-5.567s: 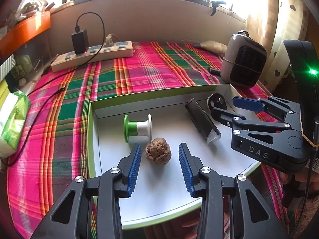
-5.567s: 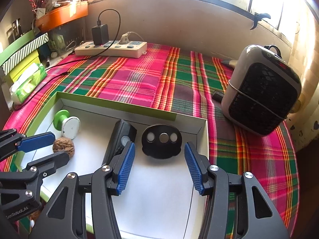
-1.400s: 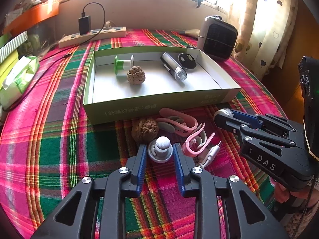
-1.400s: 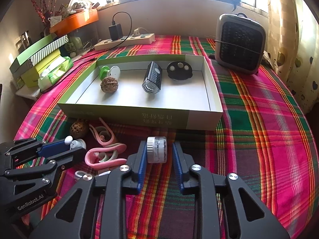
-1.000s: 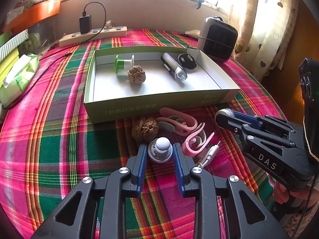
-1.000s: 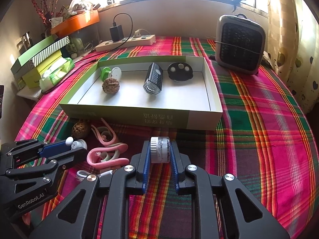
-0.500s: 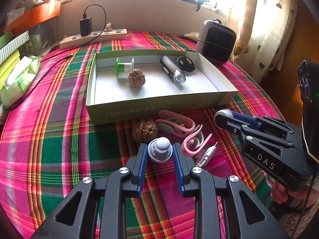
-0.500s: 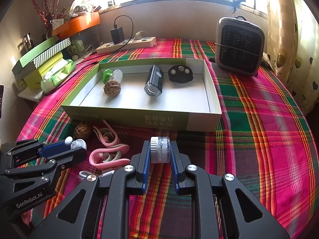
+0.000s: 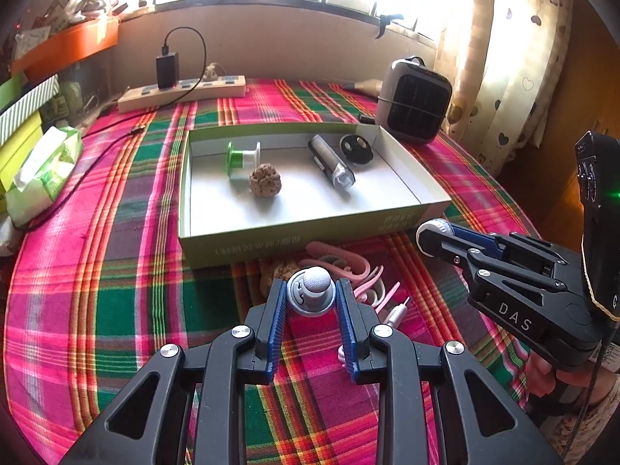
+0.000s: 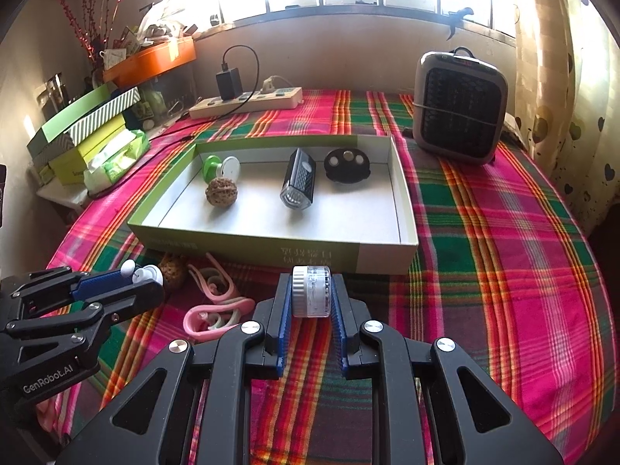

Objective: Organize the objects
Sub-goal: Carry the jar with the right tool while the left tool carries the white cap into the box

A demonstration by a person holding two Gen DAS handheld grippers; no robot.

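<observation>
My left gripper (image 9: 310, 296) is shut on a small grey round knob-topped piece (image 9: 311, 293), held just above the plaid cloth in front of the box. My right gripper (image 10: 311, 292) is shut on a clear plastic cylinder with a white ribbed cap (image 10: 311, 290). The shallow green-and-white box (image 9: 403, 162) holds a green spool (image 9: 242, 157), a walnut (image 9: 263, 180), a black bike light (image 9: 331, 166) and a black disc (image 9: 356, 148). On the cloth lie a second walnut (image 10: 172, 265) and pink ear hooks (image 10: 211, 310).
A grey fan heater (image 10: 459, 110) stands at the back right. A power strip with a charger (image 10: 248, 102) lies along the back wall. A tissue pack (image 9: 44, 172) and stacked boxes (image 10: 83, 128) sit at the left. The table edge curves away on the right.
Both grippers have risen slightly with their objects; the grey piece now hangs in front of the walnut on the cloth. Since the oldest frames both grippers left the box and closed on these objects.
</observation>
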